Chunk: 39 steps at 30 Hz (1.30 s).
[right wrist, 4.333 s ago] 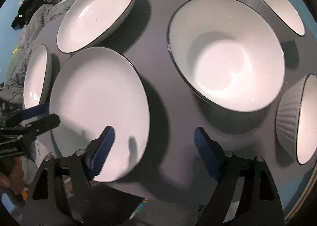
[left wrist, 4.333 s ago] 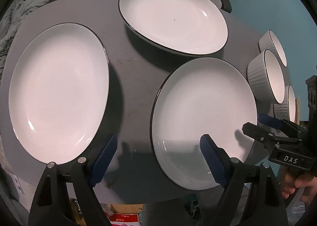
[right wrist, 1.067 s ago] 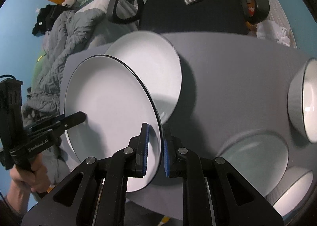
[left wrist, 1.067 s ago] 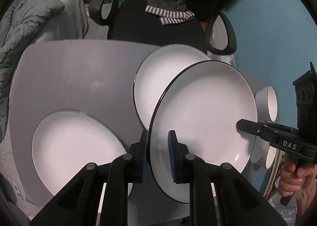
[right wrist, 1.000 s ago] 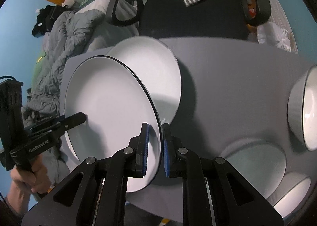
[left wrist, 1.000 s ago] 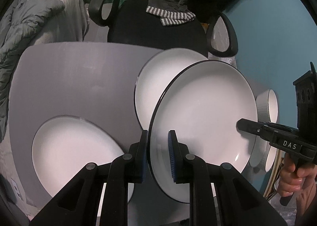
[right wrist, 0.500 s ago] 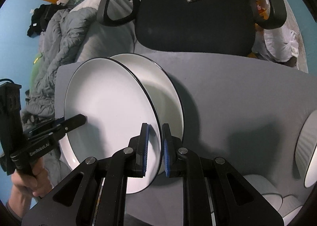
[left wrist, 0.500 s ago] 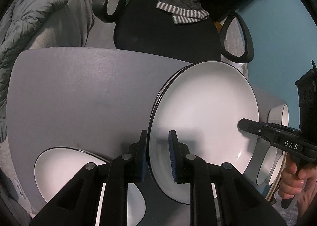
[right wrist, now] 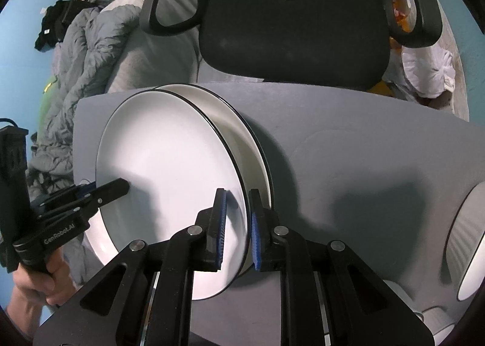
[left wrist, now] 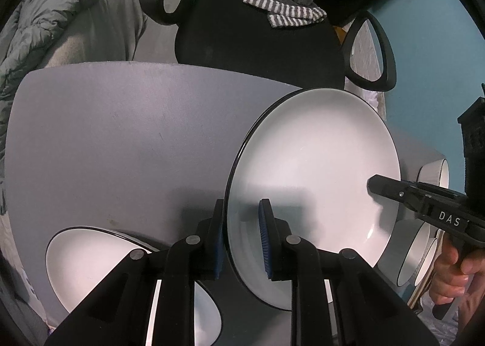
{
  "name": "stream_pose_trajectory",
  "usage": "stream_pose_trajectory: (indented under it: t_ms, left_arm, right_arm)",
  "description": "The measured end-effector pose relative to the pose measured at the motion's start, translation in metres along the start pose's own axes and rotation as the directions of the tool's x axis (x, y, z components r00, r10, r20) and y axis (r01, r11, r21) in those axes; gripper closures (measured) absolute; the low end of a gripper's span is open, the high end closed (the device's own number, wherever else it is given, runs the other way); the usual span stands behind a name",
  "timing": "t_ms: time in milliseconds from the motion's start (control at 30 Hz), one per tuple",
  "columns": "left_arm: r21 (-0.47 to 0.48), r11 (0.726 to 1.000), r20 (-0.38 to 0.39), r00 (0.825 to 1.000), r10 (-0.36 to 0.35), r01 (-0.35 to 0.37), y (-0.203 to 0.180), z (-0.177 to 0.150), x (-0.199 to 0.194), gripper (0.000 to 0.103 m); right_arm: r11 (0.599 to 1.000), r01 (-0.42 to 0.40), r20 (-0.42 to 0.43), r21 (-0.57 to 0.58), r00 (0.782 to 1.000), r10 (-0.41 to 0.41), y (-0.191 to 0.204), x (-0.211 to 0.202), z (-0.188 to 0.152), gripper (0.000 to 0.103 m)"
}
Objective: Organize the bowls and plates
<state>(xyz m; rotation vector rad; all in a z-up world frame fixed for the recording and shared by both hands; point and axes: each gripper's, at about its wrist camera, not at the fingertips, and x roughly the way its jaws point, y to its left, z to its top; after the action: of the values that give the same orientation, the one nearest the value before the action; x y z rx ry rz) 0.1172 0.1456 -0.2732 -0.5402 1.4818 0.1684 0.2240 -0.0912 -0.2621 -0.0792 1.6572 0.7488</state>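
Observation:
A white plate with a black rim (left wrist: 312, 170) (right wrist: 169, 164) is held from both sides. My left gripper (left wrist: 241, 218) is shut on its near-left rim, and my right gripper (right wrist: 237, 203) is shut on the opposite rim. Each gripper also shows in the other's view: the right gripper (left wrist: 382, 187) and the left gripper (right wrist: 118, 187). The held plate sits tilted just over a second, matching plate (right wrist: 242, 146) that lies near the far edge of the grey table (left wrist: 106, 134). I cannot tell whether the two plates touch.
A third white plate (left wrist: 106, 264) lies at the near left. White ribbed bowls (left wrist: 415, 252) (right wrist: 466, 240) stand on the right side. A black office chair (right wrist: 291, 37) with a striped cloth stands behind the table, and grey bedding (right wrist: 91, 43) lies to the left.
Both grippers carried the held plate toward the far edge and lower. It went from beside the far plate to almost covering it. Both grips look the same.

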Motion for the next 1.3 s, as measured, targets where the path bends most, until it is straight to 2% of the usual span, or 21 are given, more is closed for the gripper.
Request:
stream_pose_trajectory:
  t_ms: [100, 133, 233, 467, 533, 733, 767, 867, 967, 1133, 1167, 1200, 1233, 1300]
  left_arm:
    - [0.006, 1.000, -0.007, 1.000, 0.008, -0.008, -0.001, -0.001, 0.003, 0.083]
    - [0.016, 1.000, -0.004, 1.000, 0.017, -0.017, -0.003, -0.001, 0.003, 0.083]
    - [0.050, 0.998, 0.001, 0.999, 0.048, -0.048, -0.008, -0.001, 0.003, 0.083]
    - [0.057, 0.996, -0.007, 0.997, 0.071, -0.071, -0.011, -0.002, 0.001, 0.082]
    - [0.054, 0.996, -0.006, 0.998, 0.070, -0.069, -0.011, -0.003, 0.001, 0.077]
    - [0.044, 0.997, 0.006, 0.998, 0.064, -0.064, -0.011, -0.005, -0.002, 0.077]
    - [0.043, 0.997, 0.008, 0.998, 0.065, -0.065, -0.011, -0.006, -0.003, 0.077]
    - [0.038, 0.997, 0.011, 0.998, 0.067, -0.067, -0.010, -0.008, -0.006, 0.076]
    - [0.030, 0.997, 0.021, 0.997, 0.068, -0.068, -0.008, -0.011, -0.010, 0.066]
    - [0.025, 0.997, 0.035, 0.997, 0.067, -0.068, -0.008, -0.015, -0.017, 0.065]
    - [0.023, 0.997, 0.037, 0.997, 0.066, -0.067, -0.008, -0.016, -0.018, 0.065]
    - [0.019, 0.998, 0.040, 0.997, 0.064, -0.065, -0.008, -0.017, -0.020, 0.065]
    - [0.016, 0.998, 0.043, 0.997, 0.062, -0.063, -0.008, -0.018, -0.021, 0.065]
    - [0.011, 0.998, 0.051, 0.997, 0.059, -0.060, -0.007, -0.019, -0.024, 0.065]
  right_arm:
    - [1.000, 0.026, -0.002, 0.000, 1.000, -0.026, 0.001, -0.001, 0.003, 0.088]
    - [0.999, 0.040, 0.000, -0.003, 0.999, -0.040, 0.002, -0.001, 0.004, 0.085]
    - [0.999, 0.041, 0.000, -0.002, 0.999, -0.041, 0.003, -0.003, 0.006, 0.082]
    - [0.998, 0.057, -0.040, 0.000, 0.998, -0.057, 0.006, 0.000, 0.012, 0.075]
    - [0.998, 0.062, -0.059, 0.007, 0.996, -0.062, 0.008, 0.001, 0.015, 0.070]
    - [0.997, 0.061, -0.111, 0.054, 0.992, -0.055, 0.015, 0.003, 0.018, 0.049]
    - [0.996, 0.069, -0.119, 0.053, 0.991, -0.062, 0.016, 0.004, 0.019, 0.048]
    - [0.993, 0.114, -0.139, 0.023, 0.984, -0.109, 0.022, 0.006, 0.020, 0.047]
    - [0.989, 0.147, -0.140, 0.013, 0.980, -0.144, 0.026, 0.006, 0.019, 0.047]
    - [0.967, 0.252, -0.118, -0.049, 0.960, -0.256, 0.042, 0.003, 0.018, 0.046]
    - [0.957, 0.282, -0.106, -0.063, 0.952, -0.288, 0.045, 0.003, 0.017, 0.043]
    - [0.942, 0.325, -0.083, -0.084, 0.940, -0.332, 0.048, 0.001, 0.017, 0.036]
    - [0.936, 0.338, -0.068, -0.097, 0.936, -0.345, 0.050, 0.000, 0.017, 0.035]
    - [0.944, 0.310, -0.076, -0.108, 0.945, -0.319, 0.053, 0.000, 0.018, 0.035]
